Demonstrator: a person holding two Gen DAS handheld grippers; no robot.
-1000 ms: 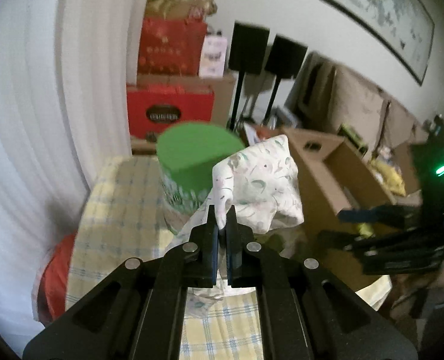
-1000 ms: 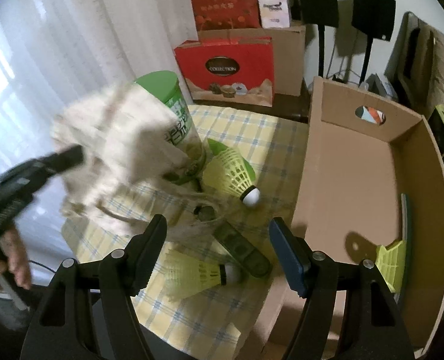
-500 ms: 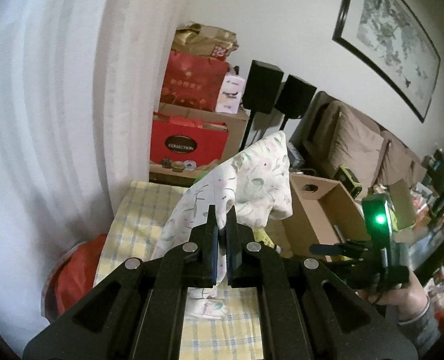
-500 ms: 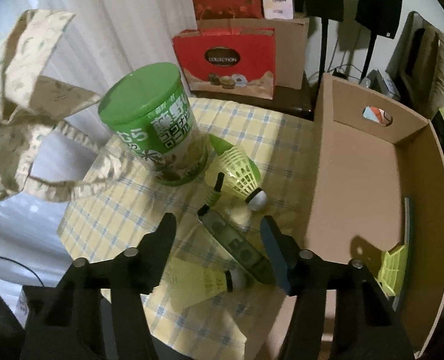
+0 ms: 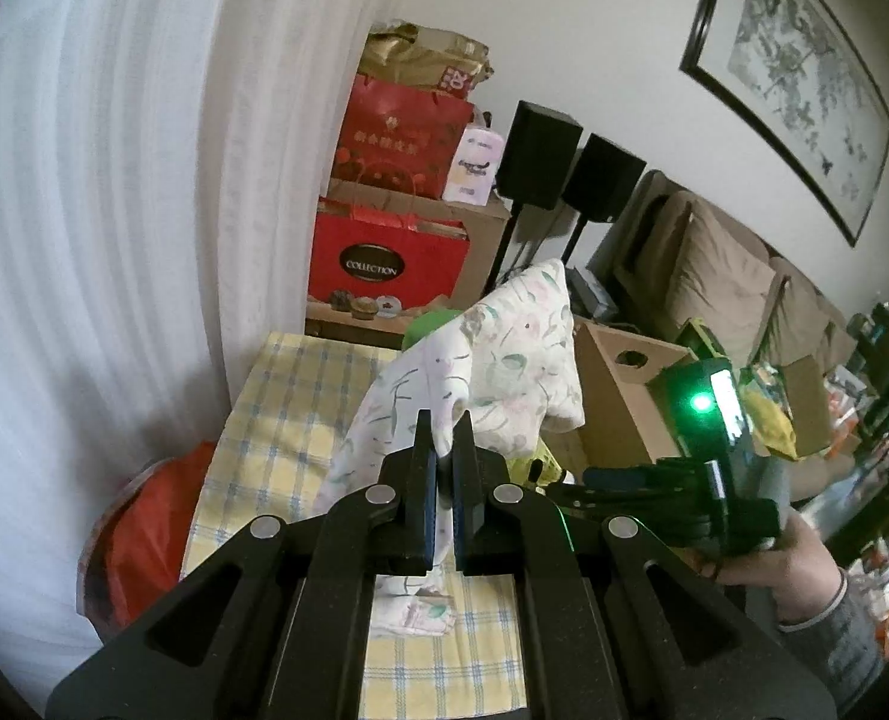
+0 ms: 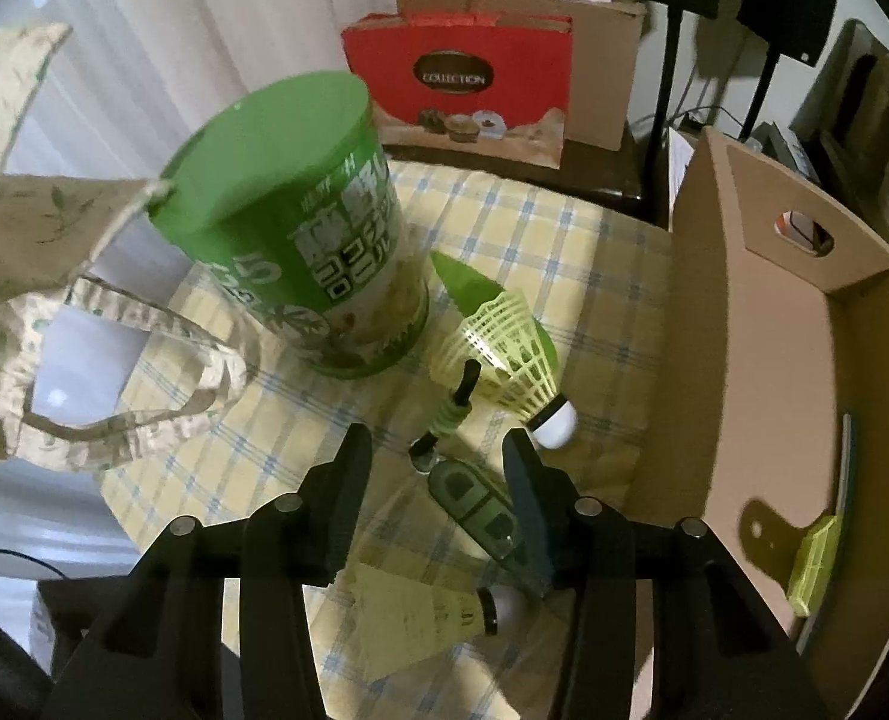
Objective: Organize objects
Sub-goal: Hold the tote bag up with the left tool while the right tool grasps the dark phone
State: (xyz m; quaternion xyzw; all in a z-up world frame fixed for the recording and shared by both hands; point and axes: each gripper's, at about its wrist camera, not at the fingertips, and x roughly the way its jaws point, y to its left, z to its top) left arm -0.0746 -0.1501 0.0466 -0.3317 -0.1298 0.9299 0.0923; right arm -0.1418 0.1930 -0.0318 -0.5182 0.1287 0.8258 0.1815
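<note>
Right wrist view: right gripper (image 6: 435,483) is pointed steeply down at the checked cloth (image 6: 570,276), jaws closing, nothing yet pressed. Between them lies a dark remote (image 6: 477,510), long axis slanting from near right to far left, its cord (image 6: 453,411) running farther on. One shuttlecock (image 6: 513,357) is found just beyond, another (image 6: 426,606) nearer, under the jaws. Green can (image 6: 300,222) stands far left; box (image 6: 762,360) is at right. Left gripper (image 5: 441,480) is clamped on a floral bag (image 5: 492,354), held lifted at left, so the right hand is judged nearer the remote.
</note>
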